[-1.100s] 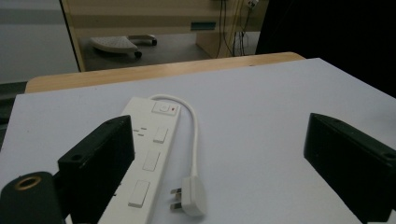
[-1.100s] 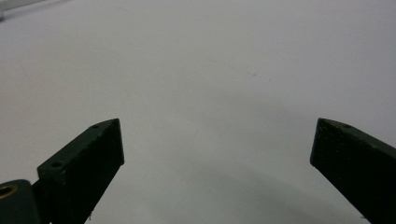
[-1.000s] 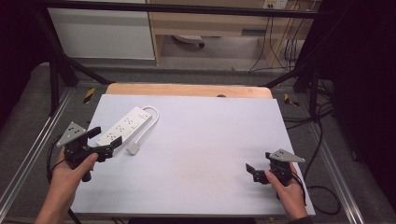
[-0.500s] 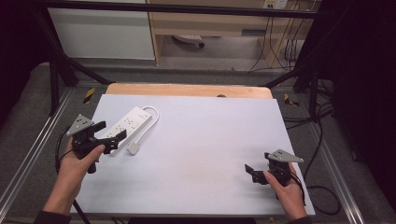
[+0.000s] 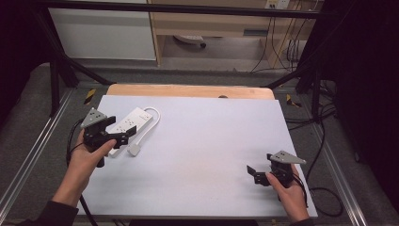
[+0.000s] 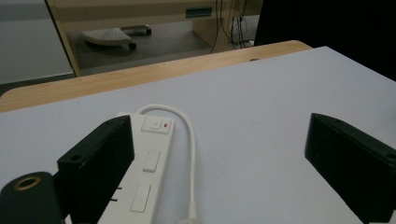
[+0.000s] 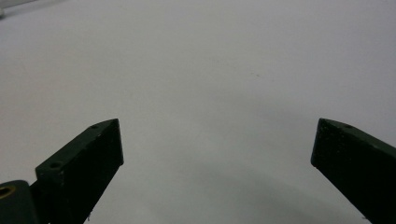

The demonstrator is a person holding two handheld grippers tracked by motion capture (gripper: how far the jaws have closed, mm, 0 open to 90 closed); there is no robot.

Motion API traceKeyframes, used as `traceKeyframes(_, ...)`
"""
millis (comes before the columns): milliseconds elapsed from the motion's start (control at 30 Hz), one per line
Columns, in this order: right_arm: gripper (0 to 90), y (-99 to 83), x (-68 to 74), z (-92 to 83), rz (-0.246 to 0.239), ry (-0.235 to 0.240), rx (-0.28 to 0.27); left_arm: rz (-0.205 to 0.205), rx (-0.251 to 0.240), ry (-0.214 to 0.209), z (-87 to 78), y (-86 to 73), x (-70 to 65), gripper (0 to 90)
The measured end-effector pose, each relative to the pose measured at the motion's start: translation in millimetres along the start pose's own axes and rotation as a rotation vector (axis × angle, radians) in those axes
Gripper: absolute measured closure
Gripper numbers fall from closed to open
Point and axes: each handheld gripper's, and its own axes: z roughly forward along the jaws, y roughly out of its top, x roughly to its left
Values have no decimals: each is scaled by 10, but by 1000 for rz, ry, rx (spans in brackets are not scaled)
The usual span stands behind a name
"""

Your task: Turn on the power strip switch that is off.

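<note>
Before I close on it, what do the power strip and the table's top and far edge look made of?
Power strip: smooth white moulded plastic, likely, with a slight sheen; its cord looks rubbery. Table top: matte pale grey sheet, material unclear. Far edge: light wood, grain visible.

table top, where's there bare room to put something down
The white table top is bare from the power strip across to the right gripper, and along the far wooden edge. It is crowded at the near-left, where the left gripper, strip and plug sit.
</note>
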Motion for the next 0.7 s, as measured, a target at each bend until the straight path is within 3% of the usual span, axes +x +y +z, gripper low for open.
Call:
traceKeyframes(133, 27, 1, 1, -1, 0, 3, -1, 6, -3, 22, -1, 17, 33, 84)
traceKeyframes(700, 27, 2, 6, 5, -2, 4, 0, -19, 25, 29, 105, 26, 160, 76)
